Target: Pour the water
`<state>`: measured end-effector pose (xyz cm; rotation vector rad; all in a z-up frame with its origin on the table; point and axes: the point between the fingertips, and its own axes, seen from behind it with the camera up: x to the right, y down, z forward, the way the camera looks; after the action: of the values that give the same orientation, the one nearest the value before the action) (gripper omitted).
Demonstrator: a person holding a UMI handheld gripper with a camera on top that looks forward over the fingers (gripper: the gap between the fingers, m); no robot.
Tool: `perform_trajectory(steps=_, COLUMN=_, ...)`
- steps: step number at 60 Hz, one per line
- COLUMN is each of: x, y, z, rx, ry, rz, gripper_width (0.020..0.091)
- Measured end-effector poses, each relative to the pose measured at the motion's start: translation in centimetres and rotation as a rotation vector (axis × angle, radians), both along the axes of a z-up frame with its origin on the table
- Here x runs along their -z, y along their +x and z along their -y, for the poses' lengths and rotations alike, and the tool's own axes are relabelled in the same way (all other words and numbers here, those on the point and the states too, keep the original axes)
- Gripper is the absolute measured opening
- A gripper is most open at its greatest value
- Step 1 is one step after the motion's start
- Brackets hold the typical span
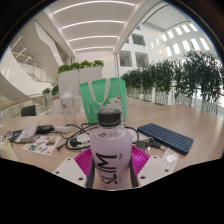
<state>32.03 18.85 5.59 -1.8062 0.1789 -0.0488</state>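
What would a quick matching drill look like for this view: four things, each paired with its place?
Things:
1. bottle
2. green bag
3. dark keyboard
4. papers

Places:
A. on the table, off to the right of the bottle
B. between the jaws, pink pads at both sides
C. on the table, off to the left of the bottle
D. standing behind the bottle

Pairs: 1-B, 2-D, 3-A, 4-C
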Motion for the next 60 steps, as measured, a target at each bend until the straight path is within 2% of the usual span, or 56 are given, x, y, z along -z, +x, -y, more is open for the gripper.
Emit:
perform_trajectory(steps=6, x=0.2, y=0.3, z=0.0, rx=0.044, ry=-0.030, rz=-0.032, gripper_width=0.0455)
perform_trajectory(steps=10, x=-1.0, y=-0.7, z=0.5, rx=0.036, ry=-0.051, rz=-0.086, gripper_width=0.0433)
perform_trajectory(steps=19, x=-9.8, y=-3.2, z=1.5, rx=0.041, ry=-0.023, rz=0.125, gripper_width=0.0421)
perform_trajectory(steps=26, x=-17.6, y=-8.4, z=1.8, rx=-0.011, ry=-0.010, rz=0.444, gripper_width=0.0421)
perform_trajectory(steps=32, x=-20.9, y=-15.5, z=1.6, rx=-0.079, ry=-0.025, rz=0.818, gripper_width=0.0420)
perform_trajectory(steps=38, x=-19.9, y=-22.0, z=1.6, rx=-0.168, ry=-0.082, rz=1.219, gripper_width=0.0421)
perform_trajectory(steps=43, x=-15.8, y=-26.9, z=0.5, rx=-0.259, ry=-0.136, rz=1.559, gripper_width=0.0421)
perform_trajectory(steps=51, x=-11.0, y=-30.1, z=1.3, rx=-0.414, ry=-0.241, rz=2.010, gripper_width=0.0422)
perform_trajectory(steps=54, x=-10.0, y=-31.4, z=2.1, rx=-0.501, ry=-0.276, rz=2.113, gripper_width=0.0426)
perform_trajectory(steps=59, x=-9.2, y=-32.6, z=1.6, rx=-0.515, ry=-0.302, rz=2.255, gripper_width=0.0424)
perform_trajectory(steps=60, x=-10.1, y=-33.0, z=2.6, rx=-0.518, ry=-0.309, rz=2.282, gripper_width=0.0424)
